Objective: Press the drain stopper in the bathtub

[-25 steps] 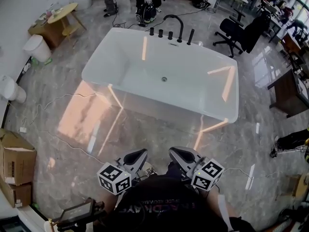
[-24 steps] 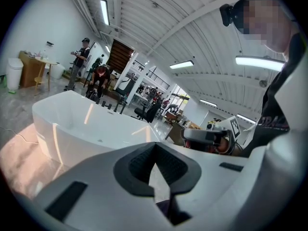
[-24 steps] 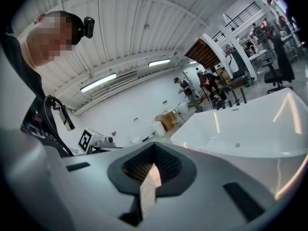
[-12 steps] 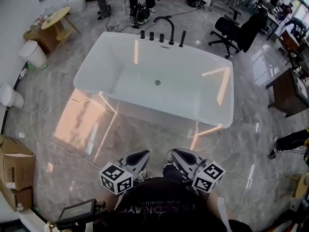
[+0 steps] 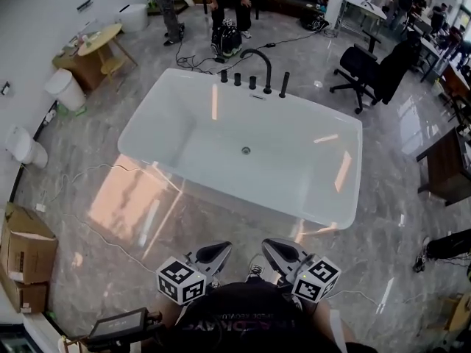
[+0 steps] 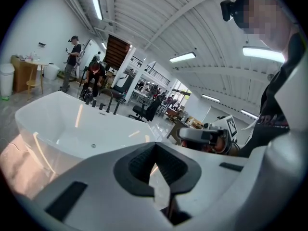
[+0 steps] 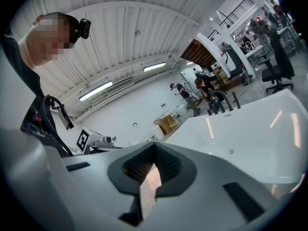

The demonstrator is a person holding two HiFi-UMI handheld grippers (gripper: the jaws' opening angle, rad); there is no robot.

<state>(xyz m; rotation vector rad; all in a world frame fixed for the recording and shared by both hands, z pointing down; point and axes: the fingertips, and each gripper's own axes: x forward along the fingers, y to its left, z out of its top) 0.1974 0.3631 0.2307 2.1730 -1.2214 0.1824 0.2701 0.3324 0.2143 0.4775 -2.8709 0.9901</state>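
Two hand-held grippers were held low and close to the person's body, side by side: the left hand-held gripper (image 5: 219, 248) and the right hand-held gripper (image 5: 271, 245). Each had its jaws drawn together at the tips, with nothing between them. One white bathtub (image 5: 154, 105) stood ahead of both, well apart from them. Its near rim ran across their front, and a stretch of open marble floor (image 5: 221, 219) lay between that rim and the jaw tips. The single drain stopper (image 5: 246, 151) sat in the tub's bottom, straight ahead and roughly in line with the gap between the two hand-held grippers. On the far rim stood one arched black spout (image 5: 259, 56) and four short black posts. Far to the left of the left hand-held gripper lay two cardboard boxes (image 5: 26, 252). One office chair (image 5: 366, 65) stood beyond the tub's far right corner.
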